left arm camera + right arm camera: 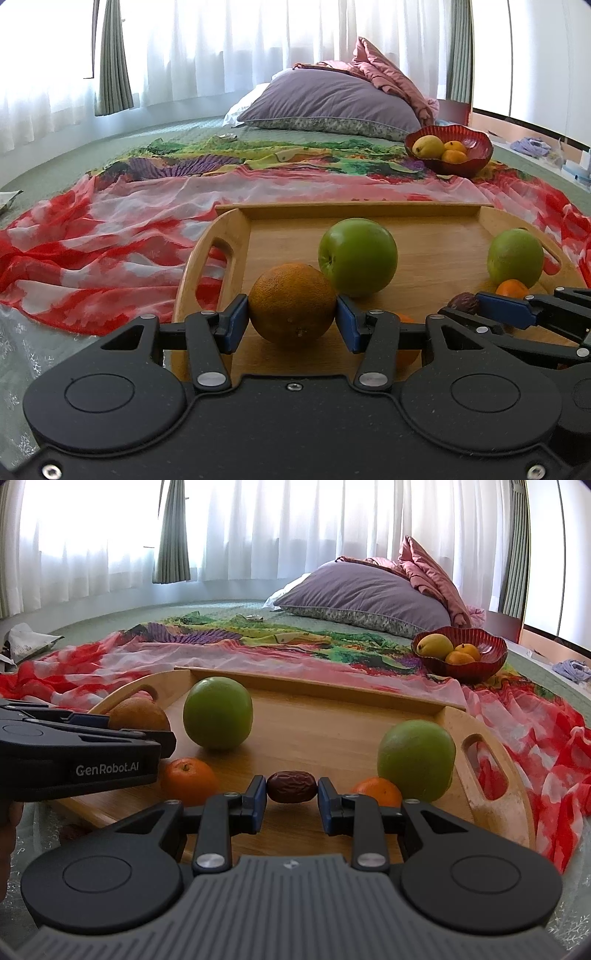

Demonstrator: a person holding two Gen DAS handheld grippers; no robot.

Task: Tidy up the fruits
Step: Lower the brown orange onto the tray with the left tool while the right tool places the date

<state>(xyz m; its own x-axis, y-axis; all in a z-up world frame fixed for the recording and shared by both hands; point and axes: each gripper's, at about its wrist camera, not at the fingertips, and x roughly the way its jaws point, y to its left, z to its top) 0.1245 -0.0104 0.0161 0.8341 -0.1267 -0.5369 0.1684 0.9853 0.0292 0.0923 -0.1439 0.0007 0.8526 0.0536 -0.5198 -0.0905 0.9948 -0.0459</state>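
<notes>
Nearest us, our left gripper (292, 317) has its blue pads pressed against both sides of the orange (291, 304), which sits on the wooden tray (436, 254). Our right gripper (291, 794) is closed on a dark date (291, 786), also low over the tray. Two mandarins (188, 779) lie just beside the date, one on each side. Behind them rest two green apples (218, 712), well apart. Farther off on the bright cloth (535, 731) stands the red bowl (491, 657) with a pear (434, 644) and two mandarins. Beyond lies a purple pillow (365, 590).
</notes>
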